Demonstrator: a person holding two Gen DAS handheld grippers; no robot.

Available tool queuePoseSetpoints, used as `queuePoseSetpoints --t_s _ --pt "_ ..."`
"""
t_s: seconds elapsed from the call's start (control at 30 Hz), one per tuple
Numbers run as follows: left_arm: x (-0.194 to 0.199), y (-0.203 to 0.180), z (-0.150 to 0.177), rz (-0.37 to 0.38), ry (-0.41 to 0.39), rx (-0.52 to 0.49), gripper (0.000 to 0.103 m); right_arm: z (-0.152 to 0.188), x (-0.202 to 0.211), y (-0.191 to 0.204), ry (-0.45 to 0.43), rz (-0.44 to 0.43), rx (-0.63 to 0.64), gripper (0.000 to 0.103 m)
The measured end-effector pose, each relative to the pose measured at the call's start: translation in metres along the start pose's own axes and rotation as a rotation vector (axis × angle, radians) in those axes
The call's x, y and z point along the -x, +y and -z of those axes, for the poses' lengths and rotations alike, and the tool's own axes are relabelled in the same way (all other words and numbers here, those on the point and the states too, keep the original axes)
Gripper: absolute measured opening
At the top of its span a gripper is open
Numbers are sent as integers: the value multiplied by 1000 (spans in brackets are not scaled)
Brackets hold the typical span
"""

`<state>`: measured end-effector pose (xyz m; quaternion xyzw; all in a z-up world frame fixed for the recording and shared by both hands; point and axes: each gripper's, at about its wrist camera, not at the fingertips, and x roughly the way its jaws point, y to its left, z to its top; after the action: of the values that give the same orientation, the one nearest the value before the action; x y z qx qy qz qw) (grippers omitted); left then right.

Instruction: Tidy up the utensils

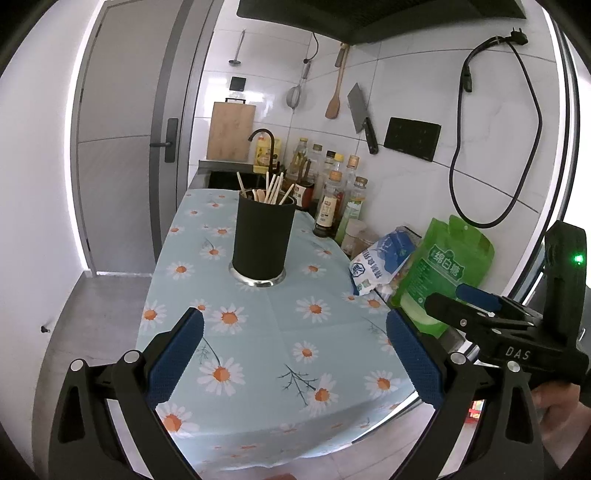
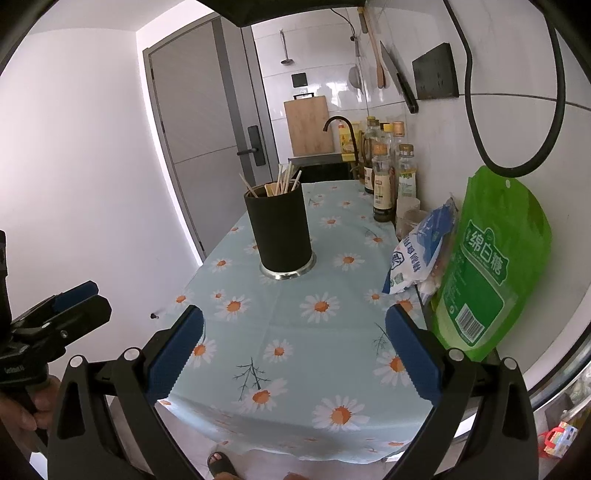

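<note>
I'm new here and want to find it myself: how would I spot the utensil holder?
Look at the counter covered by the daisy-print cloth. Near its middle, standing alone, is the utensil holder: a tall matte-black cylinder on a shiny metal base, with wooden chopsticks sticking out. Unlike the bottles and bags along the wall, it is opaque and unlabelled.

White tiled wall (image 1: 406, 177) runs along the right; a plain white wall (image 2: 74, 166) stands left. Grey door (image 1: 122, 147) with black handle at far left. Counter under a daisy-print cloth (image 1: 266, 332). Black range hood (image 1: 369, 14) overhead. Black socket panel (image 1: 412, 138) and a looped cable (image 1: 532, 110) on the tiles. Grey floor (image 1: 92, 332). Even daylight.
</note>
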<state>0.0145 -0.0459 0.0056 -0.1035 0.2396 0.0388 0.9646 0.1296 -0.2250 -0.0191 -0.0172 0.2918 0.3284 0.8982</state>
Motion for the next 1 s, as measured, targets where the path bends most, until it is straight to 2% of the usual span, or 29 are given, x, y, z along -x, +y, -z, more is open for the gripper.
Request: queuePoseSetpoints --t_s 1.0 --pt "-7 10 1 -16 27 22 96 1 -14 1 37 -1 -1 98"
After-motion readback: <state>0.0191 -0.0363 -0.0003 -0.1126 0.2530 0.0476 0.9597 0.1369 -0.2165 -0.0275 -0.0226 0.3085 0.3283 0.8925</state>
